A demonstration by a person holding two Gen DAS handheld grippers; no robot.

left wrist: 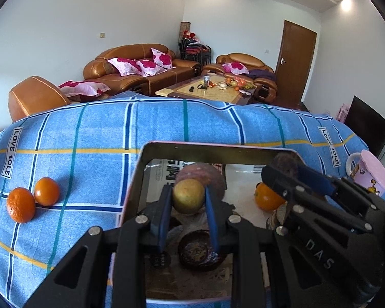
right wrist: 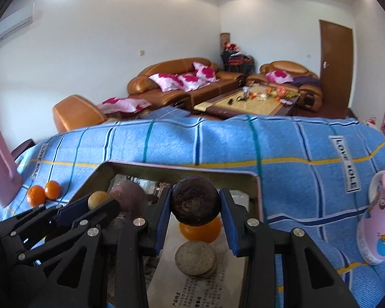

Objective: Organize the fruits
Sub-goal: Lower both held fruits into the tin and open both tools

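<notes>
The task is judged to be partly done. A yellow-green fruit (left wrist: 188, 196) is clenched between the blue pads of the left gripper (left wrist: 188, 205), at the centre of the left wrist frame, above the mirror-bottomed tray (left wrist: 151, 154). A dark brown fruit (right wrist: 195, 201) is grasped by the right gripper (right wrist: 195, 213) in the middle of the right wrist frame, also over the tray. Both fruits are held, not yet put down. Inside the tray an orange (right wrist: 200, 232), a large reddish-purple fruit (right wrist: 128, 196) and a flat round brownish piece (right wrist: 195, 258) are already seen. Two small oranges (left wrist: 33, 199) are left outside, touching one another on the blue checked cloth (left wrist: 89, 128), at the left side of the frame. These two are thought to remain to be collected, after the held fruits are set into the tray.
</notes>
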